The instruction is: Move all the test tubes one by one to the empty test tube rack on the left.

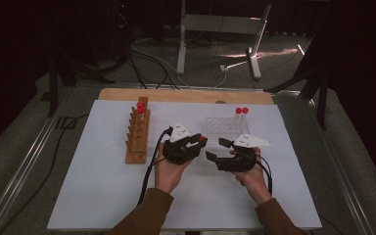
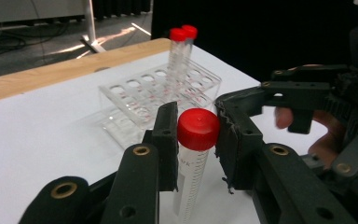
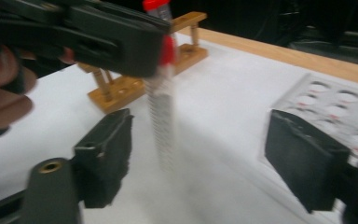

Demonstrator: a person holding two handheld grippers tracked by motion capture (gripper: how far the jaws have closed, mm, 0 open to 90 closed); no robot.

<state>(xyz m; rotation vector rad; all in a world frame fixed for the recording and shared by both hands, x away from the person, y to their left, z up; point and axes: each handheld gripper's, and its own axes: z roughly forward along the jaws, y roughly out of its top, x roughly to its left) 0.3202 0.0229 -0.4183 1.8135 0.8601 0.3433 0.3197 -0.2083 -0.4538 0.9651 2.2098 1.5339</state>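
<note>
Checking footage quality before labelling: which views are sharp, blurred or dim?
High view: dark surroundings, white table lit evenly. Left gripper view: sharp on the red-capped tube between the jaws. Right gripper view: motion-blurred, tube and clear rack smeared.

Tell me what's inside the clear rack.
The clear rack holds two red-capped tubes upright, side by side at its far right corner. The other holes in view look empty. The left hand-held gripper and its tube hide part of the near edge.

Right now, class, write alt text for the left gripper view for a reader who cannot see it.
Two black jaws clamp a red-capped tube by its cap above a white table. Behind stands a clear rack with two capped tubes.
</note>
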